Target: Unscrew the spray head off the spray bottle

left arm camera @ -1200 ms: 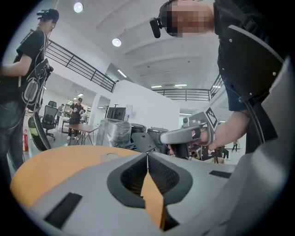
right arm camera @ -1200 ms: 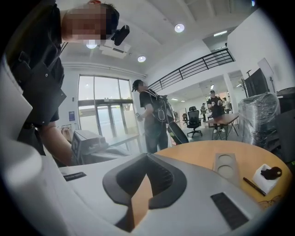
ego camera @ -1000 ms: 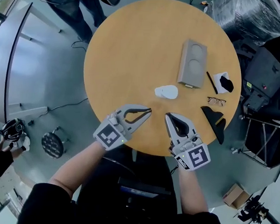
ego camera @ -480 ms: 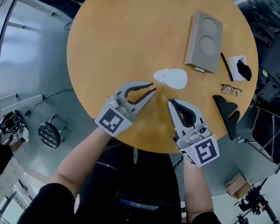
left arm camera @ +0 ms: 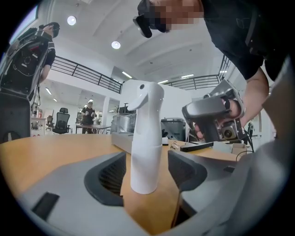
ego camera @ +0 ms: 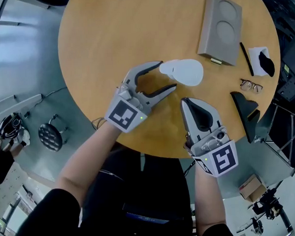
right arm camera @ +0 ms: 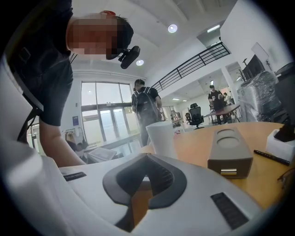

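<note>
Opening up: left tongs [ego camera: 167, 75] straddle the upright spray bottle [ego camera: 184, 72]
Bottle untouched between the pads, well inside the surface [ego camera: 133, 32] edge, bare wood to its left; right tongs [ego camera: 185, 102] shut, empty, near.

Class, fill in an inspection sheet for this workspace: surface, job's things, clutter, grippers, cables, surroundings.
Surface: round wooden table.
Job's things: white spray bottle, upright, spray head still on.
Clutter: grey box, pen, glasses and black object, all towards the right edge.
Grippers: left gripper, fingers opening, bottle between them, not gripped; right gripper, shut, empty, apart from the bottle.
Cables: thin cable on the floor left of the table.
Surroundings: grey floor, round black stool, cardboard box.
</note>
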The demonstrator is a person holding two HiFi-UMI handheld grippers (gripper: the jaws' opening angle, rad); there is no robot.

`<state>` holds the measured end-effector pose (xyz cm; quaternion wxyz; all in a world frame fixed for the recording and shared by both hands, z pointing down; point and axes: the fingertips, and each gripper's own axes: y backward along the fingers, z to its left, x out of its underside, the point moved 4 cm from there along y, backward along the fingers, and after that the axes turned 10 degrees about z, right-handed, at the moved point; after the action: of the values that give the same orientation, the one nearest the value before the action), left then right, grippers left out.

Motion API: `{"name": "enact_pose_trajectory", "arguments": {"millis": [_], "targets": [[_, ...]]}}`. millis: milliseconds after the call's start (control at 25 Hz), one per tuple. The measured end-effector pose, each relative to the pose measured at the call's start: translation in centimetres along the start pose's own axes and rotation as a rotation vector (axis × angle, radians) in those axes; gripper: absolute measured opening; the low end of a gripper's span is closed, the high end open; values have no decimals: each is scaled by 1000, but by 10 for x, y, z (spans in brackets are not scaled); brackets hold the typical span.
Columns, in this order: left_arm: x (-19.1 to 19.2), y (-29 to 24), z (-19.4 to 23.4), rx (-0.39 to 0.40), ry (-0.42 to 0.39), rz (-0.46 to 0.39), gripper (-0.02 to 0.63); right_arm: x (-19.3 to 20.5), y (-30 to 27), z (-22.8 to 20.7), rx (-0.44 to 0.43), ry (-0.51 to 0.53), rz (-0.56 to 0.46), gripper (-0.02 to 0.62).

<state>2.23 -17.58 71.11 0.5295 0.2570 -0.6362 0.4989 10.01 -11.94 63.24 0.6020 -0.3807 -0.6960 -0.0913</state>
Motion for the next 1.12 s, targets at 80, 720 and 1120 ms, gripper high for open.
{"name": "enact_pose_trajectory", "arguments": {"millis": [80, 720, 1120], "targets": [[0, -8, 1, 4, 0, -1, 330, 1, 2, -2, 3, -5, -1, -6], [-13, -52, 2, 63, -58, 17, 361, 6, 7, -11, 14, -32, -6, -6], [-21, -36, -13, 128, -86, 34, 299, -1, 15, 1, -9, -28, -7, -6]]}}
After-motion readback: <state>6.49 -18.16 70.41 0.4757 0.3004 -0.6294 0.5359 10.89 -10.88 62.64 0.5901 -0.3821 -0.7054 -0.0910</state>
